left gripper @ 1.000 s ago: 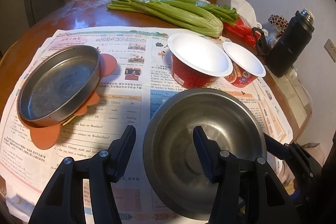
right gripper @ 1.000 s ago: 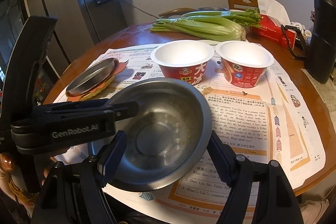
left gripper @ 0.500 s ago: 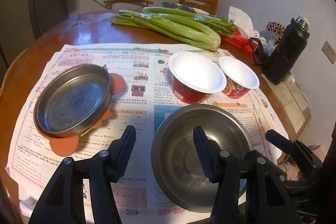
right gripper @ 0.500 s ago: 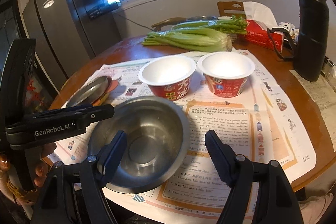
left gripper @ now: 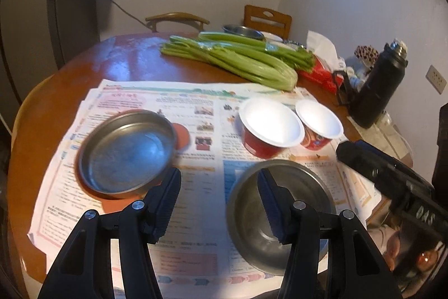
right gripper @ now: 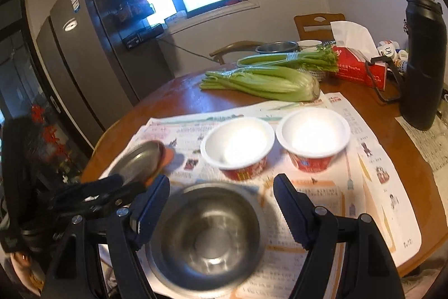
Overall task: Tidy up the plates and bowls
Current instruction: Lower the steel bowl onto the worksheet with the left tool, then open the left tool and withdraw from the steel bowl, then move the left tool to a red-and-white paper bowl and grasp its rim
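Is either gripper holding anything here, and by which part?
Nothing is held: the left gripper and right gripper both stand open over the steel bowl.

Between our left gripper's fingers (left gripper: 179, 195) lay bare newspaper (left gripper: 201, 187), an open lane. Just beyond the left finger sat the steel plate (left gripper: 126, 153); the right finger overlapped the steel bowl (left gripper: 280, 215). Ahead of the fingertips two paper bowls (left gripper: 270, 128) stood side by side, blocking the way. Past them celery (left gripper: 238, 60) lay across the table (left gripper: 56, 102), with a black flask (left gripper: 378, 91) off to the right.
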Demonstrator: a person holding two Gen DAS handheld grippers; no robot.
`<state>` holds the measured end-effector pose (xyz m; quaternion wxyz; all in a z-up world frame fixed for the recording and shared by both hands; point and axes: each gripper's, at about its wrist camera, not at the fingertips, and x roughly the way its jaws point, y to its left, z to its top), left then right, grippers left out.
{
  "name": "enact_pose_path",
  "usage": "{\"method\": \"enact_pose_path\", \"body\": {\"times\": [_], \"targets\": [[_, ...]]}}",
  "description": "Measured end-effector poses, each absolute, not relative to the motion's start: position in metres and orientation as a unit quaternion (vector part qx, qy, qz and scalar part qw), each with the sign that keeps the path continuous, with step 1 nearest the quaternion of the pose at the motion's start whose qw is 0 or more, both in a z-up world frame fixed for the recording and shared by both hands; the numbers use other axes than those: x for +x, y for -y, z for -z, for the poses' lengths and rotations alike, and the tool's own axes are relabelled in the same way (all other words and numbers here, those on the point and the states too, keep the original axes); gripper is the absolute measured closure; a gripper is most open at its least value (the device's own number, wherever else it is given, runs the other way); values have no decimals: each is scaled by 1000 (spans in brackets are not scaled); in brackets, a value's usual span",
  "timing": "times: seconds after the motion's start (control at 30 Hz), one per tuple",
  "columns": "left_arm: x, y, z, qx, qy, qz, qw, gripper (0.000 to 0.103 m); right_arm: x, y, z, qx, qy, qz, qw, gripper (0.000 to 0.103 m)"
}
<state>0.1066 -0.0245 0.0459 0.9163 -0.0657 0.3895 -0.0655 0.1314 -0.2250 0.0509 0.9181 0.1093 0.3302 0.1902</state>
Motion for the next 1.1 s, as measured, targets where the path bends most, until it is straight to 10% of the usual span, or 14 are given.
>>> {"method": "enact_pose_path", "body": {"times": [1.1], "targets": [[198, 41, -87, -55, -383, 126, 914, 44, 169, 216, -75, 97, -343, -150, 922, 26]]}}
